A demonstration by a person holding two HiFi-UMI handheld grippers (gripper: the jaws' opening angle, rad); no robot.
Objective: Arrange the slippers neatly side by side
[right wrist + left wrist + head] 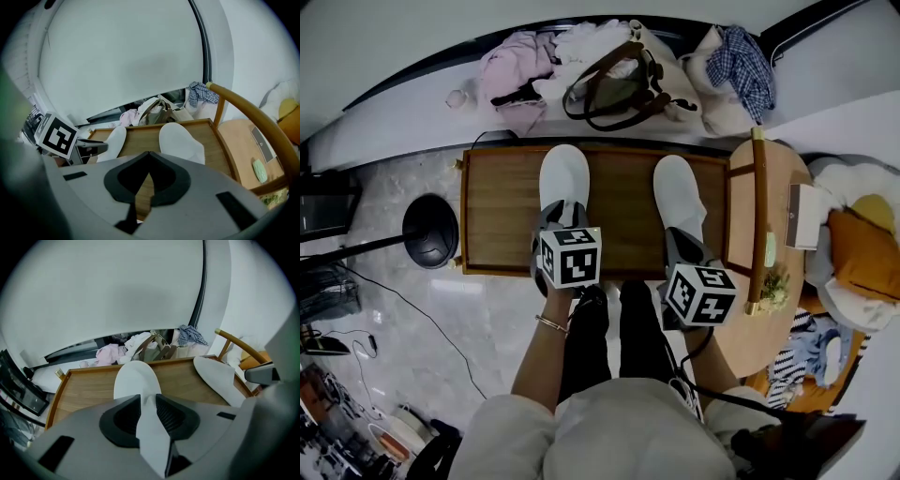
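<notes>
Two white slippers lie on a low wooden desk (502, 211) with a raised rim, both with the toe pointing to the far side. The left slipper (564, 173) is on the left half of the desk and the right slipper (678, 192) on the right half. They are nearly parallel, with a wide strip of bare wood between them, so they do not touch.

The left gripper (561, 220) is at the near end of the left slipper. In the left gripper view its jaws are grasping the heel part of this slipper (133, 378): the white material fills the gap and lies against both pads.

The right gripper (680, 242) is at the near end of the right slipper. In the right gripper view its jaws (149, 161) are clenched, the tips meet, and nothing is between them. The right slipper (180, 140) lies just beyond them, slightly to the right.

Beyond the far rim there are a brown handbag (619, 89), a pink garment (511, 70) and a checked cloth (745, 56).
</notes>
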